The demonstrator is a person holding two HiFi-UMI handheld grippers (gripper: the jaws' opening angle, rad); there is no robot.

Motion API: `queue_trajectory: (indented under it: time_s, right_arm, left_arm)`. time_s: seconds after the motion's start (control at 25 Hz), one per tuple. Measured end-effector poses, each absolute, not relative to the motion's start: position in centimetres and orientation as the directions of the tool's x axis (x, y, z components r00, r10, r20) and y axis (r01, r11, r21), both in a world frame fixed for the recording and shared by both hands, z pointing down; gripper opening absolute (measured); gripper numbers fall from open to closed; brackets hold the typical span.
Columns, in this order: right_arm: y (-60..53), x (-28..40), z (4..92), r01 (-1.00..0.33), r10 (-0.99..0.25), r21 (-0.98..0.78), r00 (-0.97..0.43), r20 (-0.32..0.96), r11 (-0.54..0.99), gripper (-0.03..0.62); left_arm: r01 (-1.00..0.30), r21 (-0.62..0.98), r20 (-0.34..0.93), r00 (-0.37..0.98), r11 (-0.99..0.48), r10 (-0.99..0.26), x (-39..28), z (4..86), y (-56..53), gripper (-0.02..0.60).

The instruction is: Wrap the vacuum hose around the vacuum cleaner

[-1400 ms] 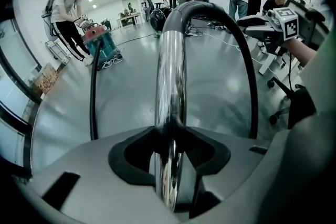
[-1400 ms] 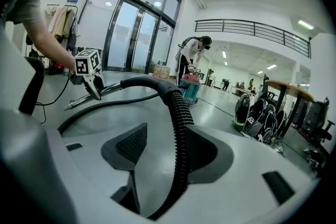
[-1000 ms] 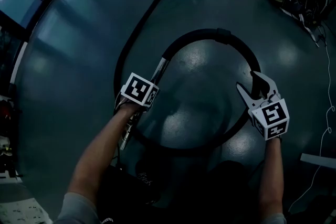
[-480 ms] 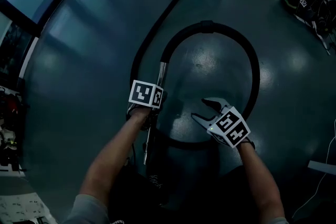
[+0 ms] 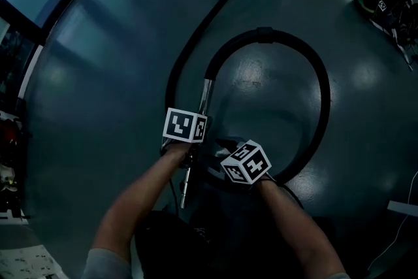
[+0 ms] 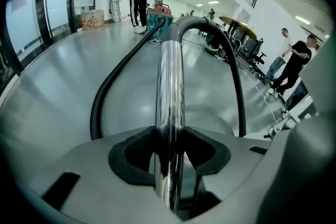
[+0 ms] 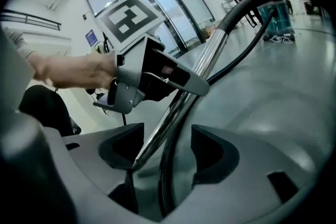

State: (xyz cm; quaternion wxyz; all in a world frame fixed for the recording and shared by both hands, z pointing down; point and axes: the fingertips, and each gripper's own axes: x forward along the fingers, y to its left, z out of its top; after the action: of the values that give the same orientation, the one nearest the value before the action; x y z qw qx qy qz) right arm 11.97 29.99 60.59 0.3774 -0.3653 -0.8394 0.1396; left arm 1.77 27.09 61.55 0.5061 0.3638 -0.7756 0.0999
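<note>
Vacuum hose (image 5: 324,95): metal tube (image 6: 170,86) clamped in left tool (image 6: 170,150).

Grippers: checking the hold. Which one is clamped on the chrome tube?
Left gripper: its fingers press the chrome tube. The right gripper has just been opening and only straddles it.

The glossy floor (image 5: 98,75) carries a looped black hose (image 5: 324,98), seemingly flat.

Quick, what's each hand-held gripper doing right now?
Left hand-held gripper: closed on the metal tube.
Right hand-held gripper: open, jaws just opened wider; black hose between them, ungripped.
</note>
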Motion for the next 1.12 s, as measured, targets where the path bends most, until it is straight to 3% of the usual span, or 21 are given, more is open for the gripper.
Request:
queue_trajectory:
  time_s: [0.44,0.52,0.6,0.88,1.12]
  right_arm:
    - [35.3,9.9,68.0,0.317,0.714,-0.674,-0.532,0.456,0.667,0.261]
    - [35.2,9.8,68.3,0.308,0.701,-0.673,-0.555,0.448,0.673,0.21]
    - [34.9,9.7,68.3,0.294,0.693,-0.674,-0.561,0.452,0.677,0.199]
    - [32.9,9.7,68.4,0.281,0.68,-0.648,-0.521,0.516,0.708,0.187]
    - [30.2,11.1,69.3,0.295,0.652,-0.587,-0.442,0.616,0.754,0.187]
  left_arm:
    - [-0.534,0.369,0.817,-0.204,0.761,-0.54,1.4,64.9,28.4,0.178]
    - [-0.526,0.38,0.812,-0.204,0.761,-0.546,1.1,65.4,28.4,0.178]
    - [-0.531,0.389,0.804,-0.203,0.753,-0.559,0.8,65.5,28.2,0.178]
    - [-0.636,0.418,0.733,-0.185,0.648,-0.654,1.0,65.0,26.1,0.179]
    - [-0.798,0.302,0.733,-0.155,0.522,-0.662,1.7,64.0,25.0,0.193]
